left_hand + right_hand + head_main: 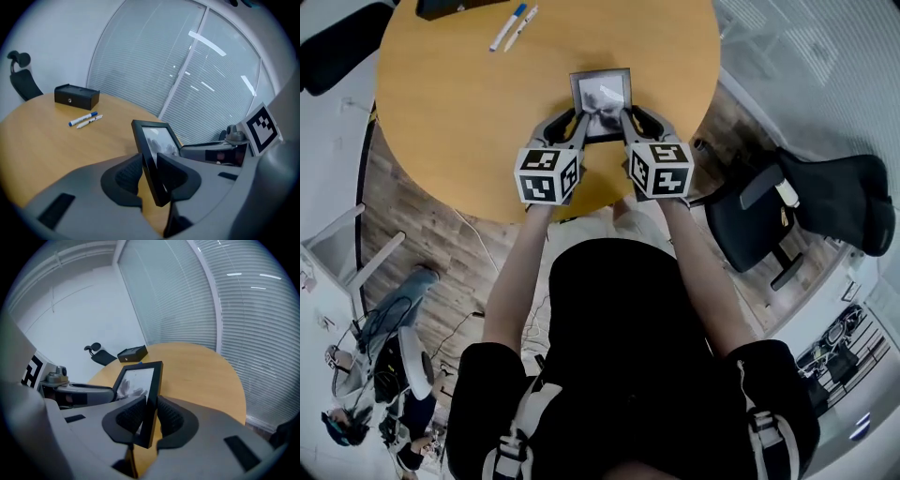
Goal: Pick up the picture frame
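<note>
Both grippers clamp the black picture frame (602,94) over the round table (450,112): left gripper (577,120) fingers (125,179) pinching its left edge, right gripper (628,118) fingers (172,420) its right.

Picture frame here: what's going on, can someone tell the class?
A person holds a gripper in each hand. The left gripper is clamped on the left edge of the picture frame, the right gripper on its right edge, holding it tilted over the round table. Two pens and a black box lie farther back.
</note>
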